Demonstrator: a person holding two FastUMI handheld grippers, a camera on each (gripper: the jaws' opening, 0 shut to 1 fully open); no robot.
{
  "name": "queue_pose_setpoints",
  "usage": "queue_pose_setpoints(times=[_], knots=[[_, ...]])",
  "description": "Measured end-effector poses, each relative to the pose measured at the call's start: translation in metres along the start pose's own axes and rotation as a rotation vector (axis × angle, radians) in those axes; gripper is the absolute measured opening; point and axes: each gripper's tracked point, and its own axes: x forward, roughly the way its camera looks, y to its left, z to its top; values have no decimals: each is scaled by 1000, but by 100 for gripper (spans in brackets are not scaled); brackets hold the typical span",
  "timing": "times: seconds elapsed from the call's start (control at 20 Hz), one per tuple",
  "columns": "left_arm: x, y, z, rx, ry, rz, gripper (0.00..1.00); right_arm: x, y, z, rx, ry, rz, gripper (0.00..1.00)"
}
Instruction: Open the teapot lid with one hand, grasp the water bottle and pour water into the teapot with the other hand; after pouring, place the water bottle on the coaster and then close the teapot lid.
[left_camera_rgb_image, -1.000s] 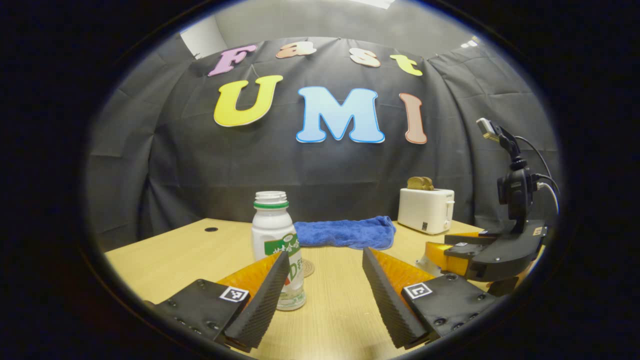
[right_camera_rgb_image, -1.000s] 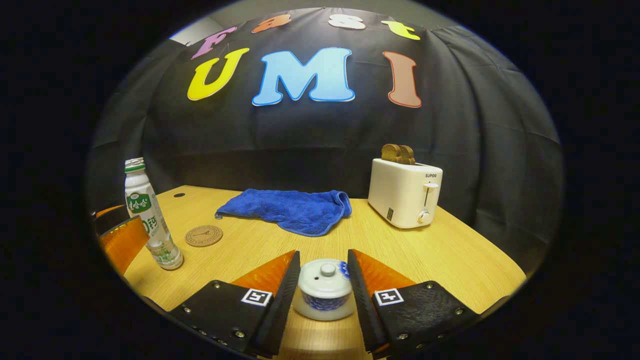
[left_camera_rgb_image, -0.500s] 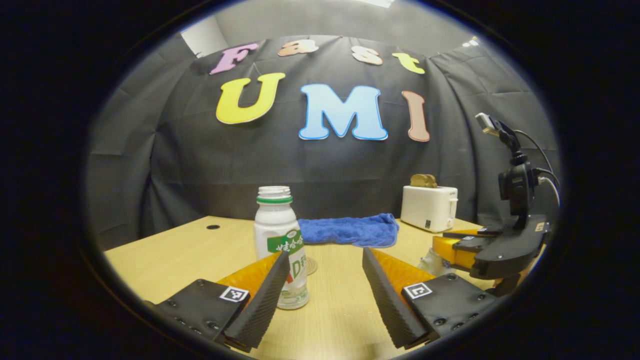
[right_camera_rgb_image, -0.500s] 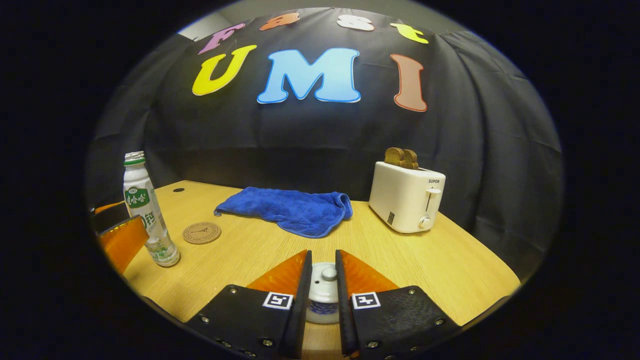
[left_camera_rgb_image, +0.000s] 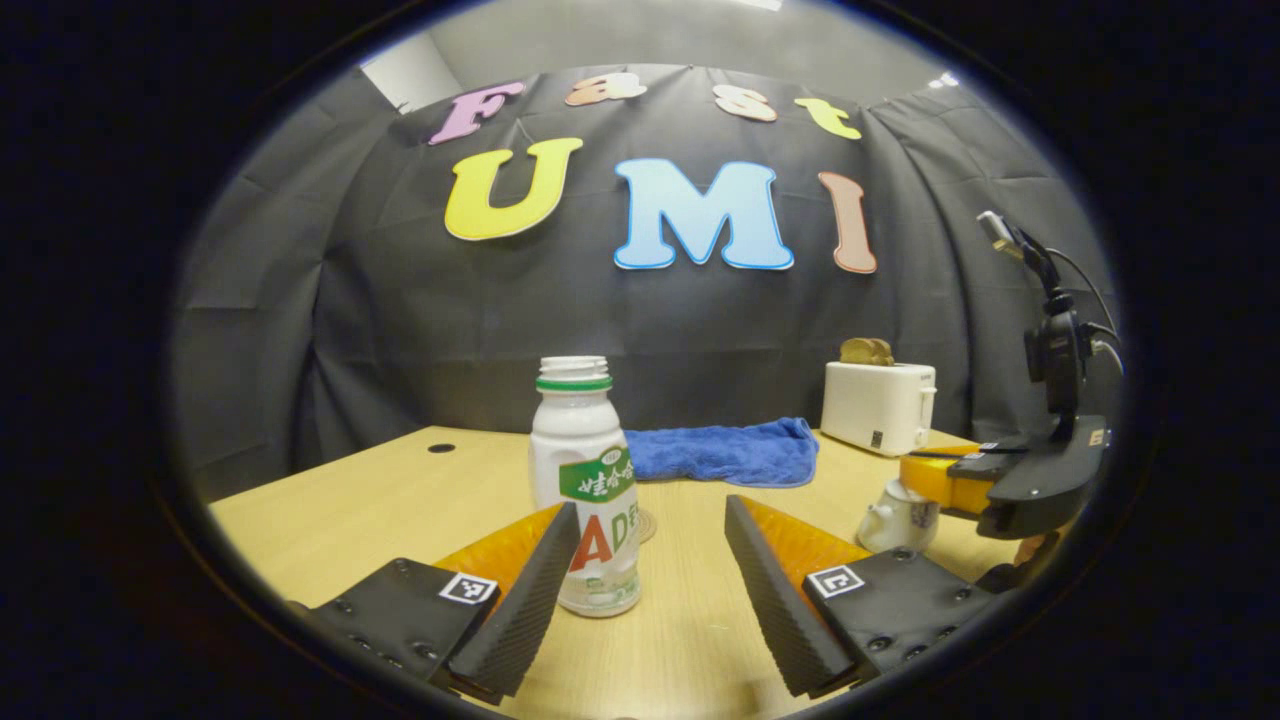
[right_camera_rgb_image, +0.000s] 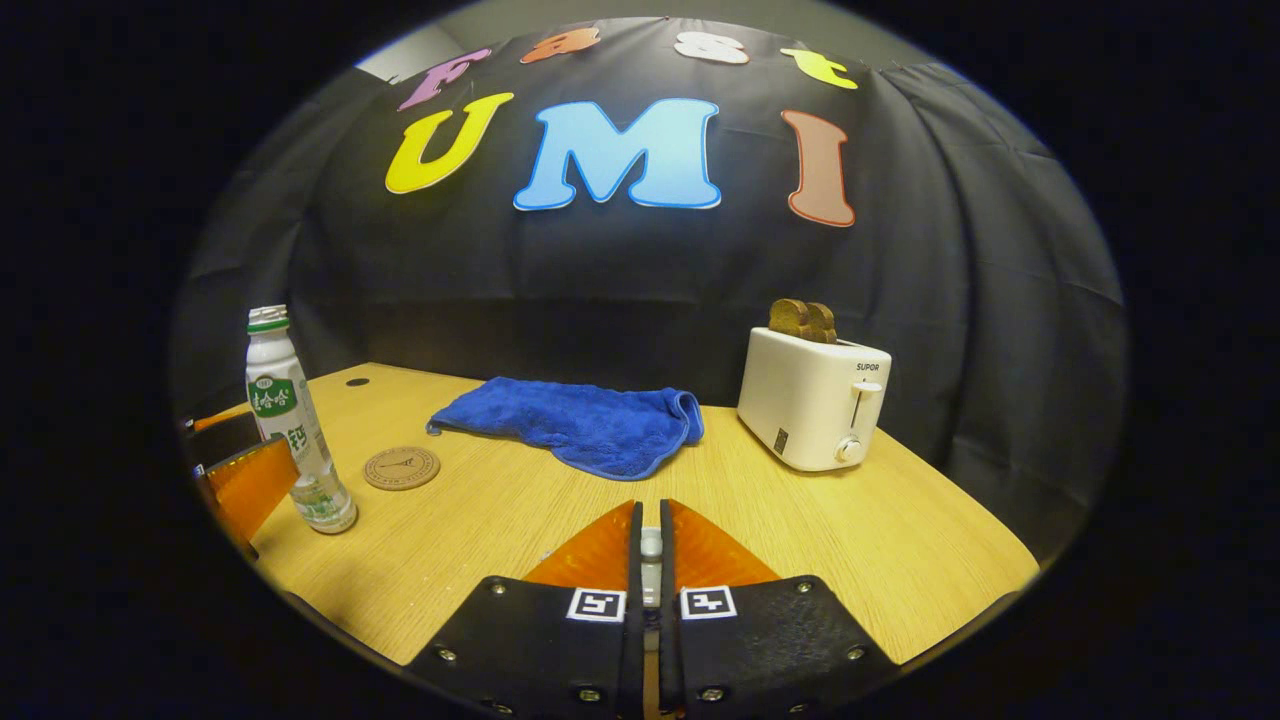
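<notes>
Table (right_camera_rgb_image: 880, 530): wood, bears all items.
Toaster (right_camera_rgb_image: 812, 398): 2 o'clock, off work line.
Blue towel (right_camera_rgb_image: 580, 418): far centre, spare.
Water bottle (left_camera_rgb_image: 588, 490): uncapped, upright, just ahead of left gripper (left_camera_rgb_image: 645, 560), jaws spread for side grasp.
Teapot (left_camera_rgb_image: 897, 516): 4 o'clock.
Right gripper (right_camera_rgb_image: 649, 545): jaws pinching lid knob (right_camera_rgb_image: 650, 542), ready to lift.
Coaster (right_camera_rgb_image: 401, 467): beside bottle, awaiting it.

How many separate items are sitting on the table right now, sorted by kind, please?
Water bottle: 1
Coaster: 1
Blue towel: 1
Toaster: 1
Teapot: 1
Total: 5
</notes>
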Motion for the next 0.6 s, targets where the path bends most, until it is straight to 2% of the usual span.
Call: queue_pose_setpoints(times=[0.3,0.4,0.55,0.6], knots=[[5,18,-3,27,6,51,100,-20,-15,36,32,-158,-32,6],[7,24,-7,38,11,74,89,-22,-18,36,40,-163,-33,6],[14,34,-12,56,21,102,89,-23,-16,34,62,-157,-12,6],[19,35,-14,63,29,102,97,-25,-15,35,62,-160,-9,6]])
